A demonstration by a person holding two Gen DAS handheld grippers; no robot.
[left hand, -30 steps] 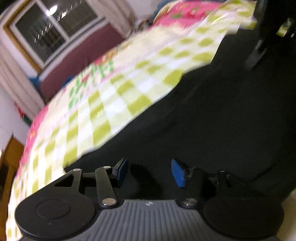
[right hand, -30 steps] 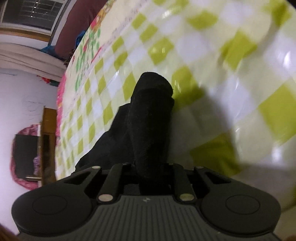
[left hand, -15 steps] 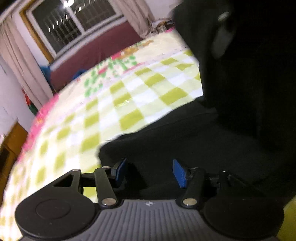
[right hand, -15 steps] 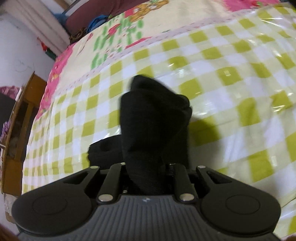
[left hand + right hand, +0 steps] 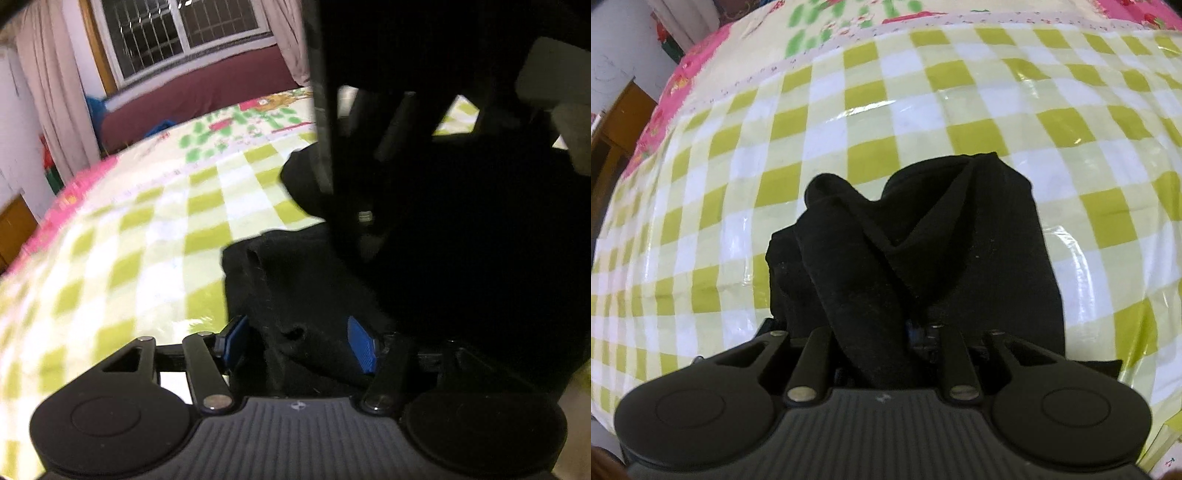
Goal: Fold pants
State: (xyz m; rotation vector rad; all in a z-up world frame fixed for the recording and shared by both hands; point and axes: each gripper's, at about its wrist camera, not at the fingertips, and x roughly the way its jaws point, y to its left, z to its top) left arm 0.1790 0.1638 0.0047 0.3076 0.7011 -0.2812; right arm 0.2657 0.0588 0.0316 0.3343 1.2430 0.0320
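The pants [image 5: 923, 258] are matt black knit cloth flecked with lint. The checked cover [image 5: 923, 103] is glossy, wrinkled plastic sheeting. The right tool [image 5: 882, 332] is matt ribbed plastic with metal pins.

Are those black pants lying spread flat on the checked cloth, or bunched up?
Bunched up. The black pants sit in a creased heap on the green-checked tablecloth, one twisted fold pinched in the right gripper.

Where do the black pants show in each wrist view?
Left wrist: the black fabric pants fill centre and right, a fold lying between the open left gripper fingers.
Right wrist: the pants sit centre, bunched up from the shut right gripper.
Shared landmark: the green-and-white checked tablecloth under the pants.
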